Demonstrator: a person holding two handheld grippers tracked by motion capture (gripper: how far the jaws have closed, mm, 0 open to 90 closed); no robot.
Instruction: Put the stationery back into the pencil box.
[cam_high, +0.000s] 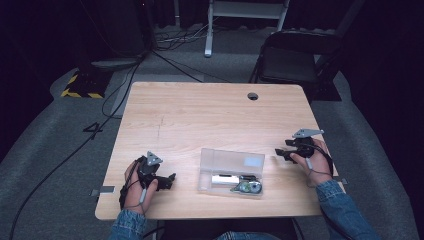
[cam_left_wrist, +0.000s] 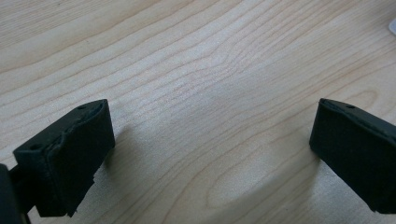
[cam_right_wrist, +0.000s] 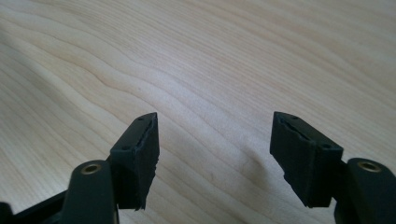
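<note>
A clear plastic box (cam_high: 231, 171) lies near the front middle of the wooden table (cam_high: 200, 115), with a white item and a small round part showing through it. To its left, my left gripper (cam_high: 171, 179) rests low by the table's front edge, held in a hand. In the left gripper view its jaws stand wide apart over bare wood, left gripper (cam_left_wrist: 210, 144) open and empty. Right of the box, my right gripper (cam_high: 280, 152) points left toward it. Its black pads (cam_right_wrist: 140, 154) stand apart close above the wood, right gripper (cam_right_wrist: 215, 154) open with nothing between.
A round cable hole (cam_high: 253, 96) sits near the table's far edge. Behind the table stand a black folding chair (cam_high: 295, 60) and a white frame (cam_high: 245, 15). Cables trail across the grey floor (cam_high: 60, 150) at the left.
</note>
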